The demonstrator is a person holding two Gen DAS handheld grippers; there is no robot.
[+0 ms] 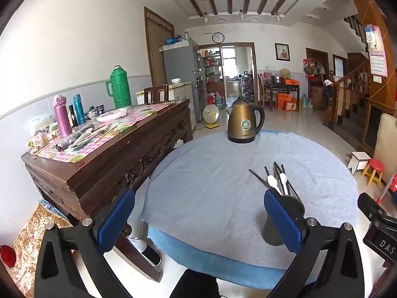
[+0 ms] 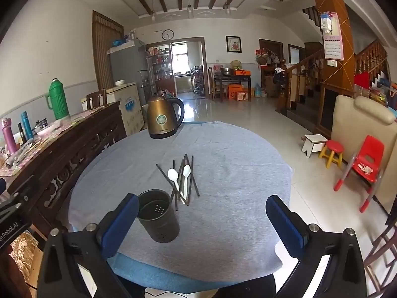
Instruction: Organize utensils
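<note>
Nothing sorted yet, by the look of it. Taking the holder (image 2: 158, 219) as landmark, left to right:

Left gripper (image 1: 203, 219) hangs w/ jaws wide apart, nothing between them. In its view the holder sits partly behind its right-hand finger, so the cup is off to that gripper's right, not lined up w/ it.

The holder itself: dark round cup w/ drain holes, standing upright on the table (image 2: 235, 149) near its front edge. Inside looks empty, only the holed bottom shows.

Just right of and behind the holder: the loose pile. Dark chopsticks (image 2: 192, 181) fanned and crossed, lying flat on the grey cloth, w/ two white spoons (image 2: 173, 176) on top. Nearest stick ends lie just beside the cup rim; can't tell if any touch it.

Well behind the holder: a brass-colored kettle (image 2: 162, 120), not part of the job.

Right gripper (image 2: 202, 222) also spread fully, empty, holder by its left finger and the pile ahead.

Left to do, I'd judge: everything. Each stick and spoon has to go into the cup.
</note>
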